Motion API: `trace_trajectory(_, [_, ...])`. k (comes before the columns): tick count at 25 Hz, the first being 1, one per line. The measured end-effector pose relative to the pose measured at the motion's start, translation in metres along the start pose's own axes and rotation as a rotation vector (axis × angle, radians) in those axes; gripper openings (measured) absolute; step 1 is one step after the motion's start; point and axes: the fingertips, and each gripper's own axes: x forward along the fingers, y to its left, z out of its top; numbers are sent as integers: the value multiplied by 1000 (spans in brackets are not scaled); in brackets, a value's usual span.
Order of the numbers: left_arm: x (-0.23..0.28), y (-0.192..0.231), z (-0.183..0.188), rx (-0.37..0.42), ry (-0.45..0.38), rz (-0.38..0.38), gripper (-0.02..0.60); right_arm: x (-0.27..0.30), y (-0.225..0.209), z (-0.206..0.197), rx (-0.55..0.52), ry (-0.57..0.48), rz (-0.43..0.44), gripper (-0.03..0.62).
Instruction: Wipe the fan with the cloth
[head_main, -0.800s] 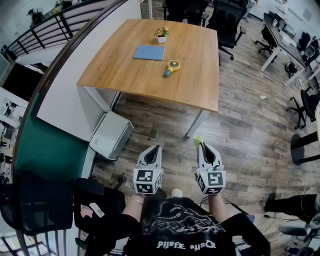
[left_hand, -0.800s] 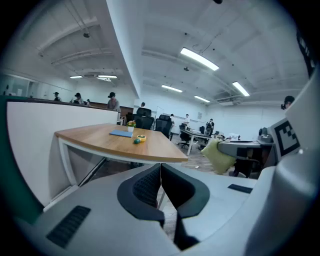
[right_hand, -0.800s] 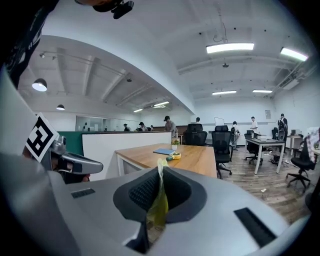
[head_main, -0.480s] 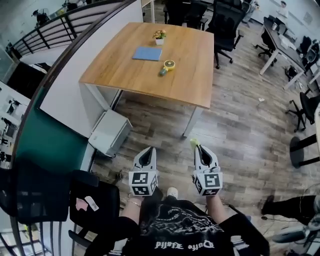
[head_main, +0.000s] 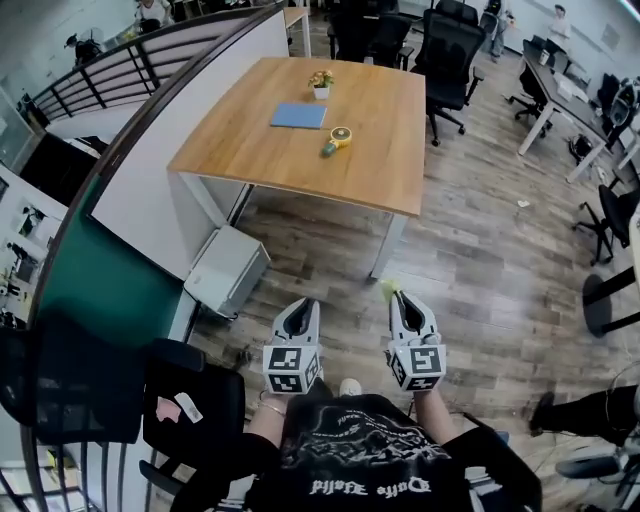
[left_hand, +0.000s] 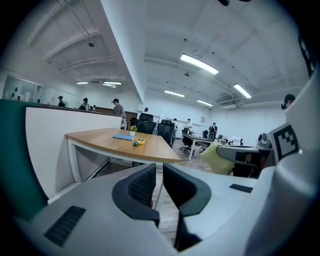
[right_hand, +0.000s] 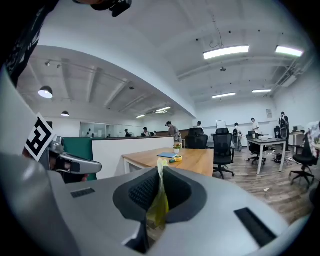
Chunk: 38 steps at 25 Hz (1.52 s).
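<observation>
Right claw (head_main: 403, 296) clenched on cloth (right_hand: 159, 201); left claw (head_main: 304, 305) clenched, empty. Fan (head_main: 341, 138) lies mid-tabletop (head_main: 392, 175), well apart from both. Wiped or not: seemingly too small to tell.

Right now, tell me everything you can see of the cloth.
The cloth is a thin, soft-looking yellow-green fabric, crumpled into a narrow fold. The right gripper has its jaws shut on it: a tip sticks up above the pads and the rest droops beneath them. In the head view only a small bunch shows at the gripper's front end, held in the air over the wooden floor, well short of the table. Nothing but the jaws touches it.
</observation>
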Motion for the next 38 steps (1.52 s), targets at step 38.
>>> trace_trajectory(38, [133,100,51,37,30,-142,274,167,-11,16,51,7,-57,26])
